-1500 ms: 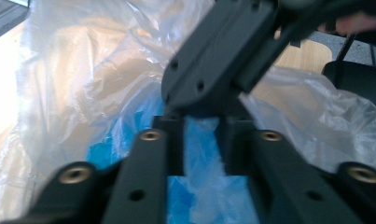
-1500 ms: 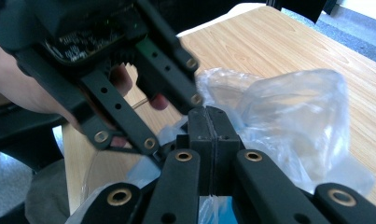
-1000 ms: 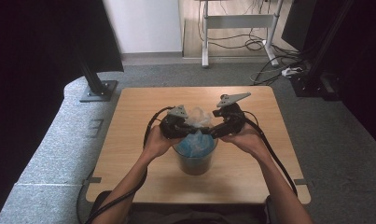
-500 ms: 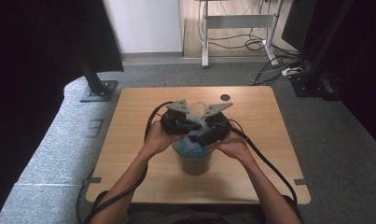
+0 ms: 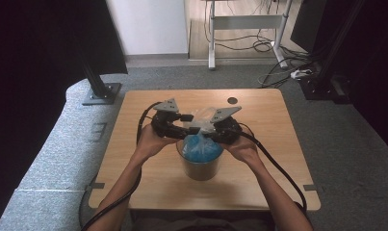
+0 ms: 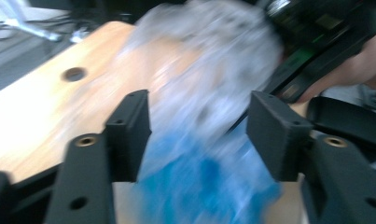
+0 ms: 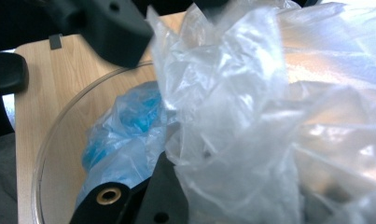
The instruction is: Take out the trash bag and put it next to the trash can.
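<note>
High view: a clear round container (image 5: 200,166) standing on the wooden tabletop (image 5: 134,144) near its front edge, between the person's two forearms. Inside it, a clear plastic bag (image 5: 201,126) with blue contents, its crumpled top rising above the rim. Left gripper (image 5: 174,129) at the bag's left, right gripper (image 5: 214,130) at its right, both just above the container and close together, cables trailing back toward the person. A small dark hole (image 5: 232,100) in the tabletop beyond the grippers. Left gripper view: blurred; two black fingers (image 6: 129,126) spread apart, having just been opening, with the bag (image 6: 209,93) between them but clear of both pads; blue mass low in the bag, whitish film above; the other gripper's dark body at upper right against the film. Right gripper view: crumpled film of the bag (image 7: 251,116) bunched up close, one black finger (image 7: 153,196) showing at the bottom with the film lying over it; fingers just closed, pinching the bag's top; blue contents lower left inside the container's (image 7: 59,135) clear rim, light wood beyond.
</note>
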A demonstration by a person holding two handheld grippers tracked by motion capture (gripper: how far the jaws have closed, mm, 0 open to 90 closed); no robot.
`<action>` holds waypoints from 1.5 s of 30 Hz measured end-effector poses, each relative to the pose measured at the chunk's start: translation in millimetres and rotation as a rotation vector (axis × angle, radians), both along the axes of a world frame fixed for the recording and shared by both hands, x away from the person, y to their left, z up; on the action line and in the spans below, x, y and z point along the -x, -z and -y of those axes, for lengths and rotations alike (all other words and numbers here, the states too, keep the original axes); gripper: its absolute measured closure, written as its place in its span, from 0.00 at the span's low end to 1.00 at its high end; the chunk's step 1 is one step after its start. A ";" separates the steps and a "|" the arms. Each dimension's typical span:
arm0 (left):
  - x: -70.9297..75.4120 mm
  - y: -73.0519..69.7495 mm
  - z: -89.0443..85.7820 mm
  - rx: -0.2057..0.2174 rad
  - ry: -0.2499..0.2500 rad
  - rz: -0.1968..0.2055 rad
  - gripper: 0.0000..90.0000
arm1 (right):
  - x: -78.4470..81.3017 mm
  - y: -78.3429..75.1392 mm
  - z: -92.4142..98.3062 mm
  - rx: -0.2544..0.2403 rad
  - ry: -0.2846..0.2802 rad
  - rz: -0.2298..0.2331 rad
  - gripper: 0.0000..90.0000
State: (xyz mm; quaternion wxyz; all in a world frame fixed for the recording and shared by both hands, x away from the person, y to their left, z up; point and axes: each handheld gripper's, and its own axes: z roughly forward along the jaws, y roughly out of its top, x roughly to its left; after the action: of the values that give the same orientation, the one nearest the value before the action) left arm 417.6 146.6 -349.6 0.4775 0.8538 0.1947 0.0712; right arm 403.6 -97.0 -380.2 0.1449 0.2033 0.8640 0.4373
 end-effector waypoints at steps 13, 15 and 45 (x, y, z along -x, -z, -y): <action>-4.7 20.8 7.3 -0.047 0.070 -0.048 0.73 | 4.0 -23.1 17.6 -0.140 -0.037 -0.014 0.93; -3.7 18.7 13.6 -0.065 0.077 -0.034 0.89 | 4.2 -21.9 15.2 -0.126 -0.047 -0.022 0.92; -1.9 3.0 4.3 -0.010 0.031 -0.023 0.30 | -7.3 -12.0 -8.3 0.080 -0.006 -0.133 0.89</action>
State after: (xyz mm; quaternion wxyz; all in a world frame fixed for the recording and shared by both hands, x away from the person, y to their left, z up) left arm 419.5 142.4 -352.7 0.4720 0.8599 0.1866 0.0548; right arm 410.9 -88.7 -368.2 0.0937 0.2234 0.8891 0.3884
